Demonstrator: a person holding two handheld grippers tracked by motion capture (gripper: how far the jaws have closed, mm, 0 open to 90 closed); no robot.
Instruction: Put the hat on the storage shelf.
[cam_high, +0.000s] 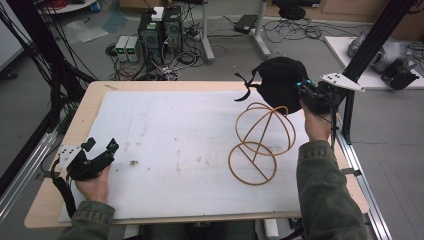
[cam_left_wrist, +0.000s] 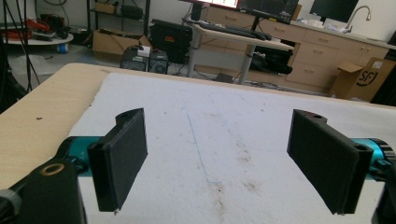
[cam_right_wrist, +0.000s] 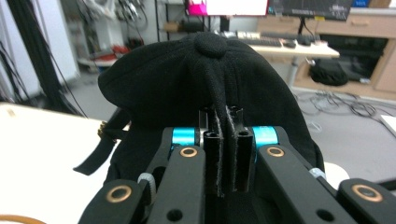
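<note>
We hold the black cap (cam_high: 280, 82) pinched in our right tongs (cam_right_wrist: 223, 140) just above the top of the wire stand (cam_high: 260, 145) at the table's (cam_high: 50, 200) far right, while our left tongs (cam_left_wrist: 219, 158) gape wide, well apart.

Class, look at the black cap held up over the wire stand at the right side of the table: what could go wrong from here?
1. The right tongs pinch only a thin fold of the cap, so it might slip out and drop.
2. The wire stand looks light and nothing steadies it; the left tongs are open and far off, so a nudge could tip it.
3. The cap's loose strap may snag on a ring.
</note>
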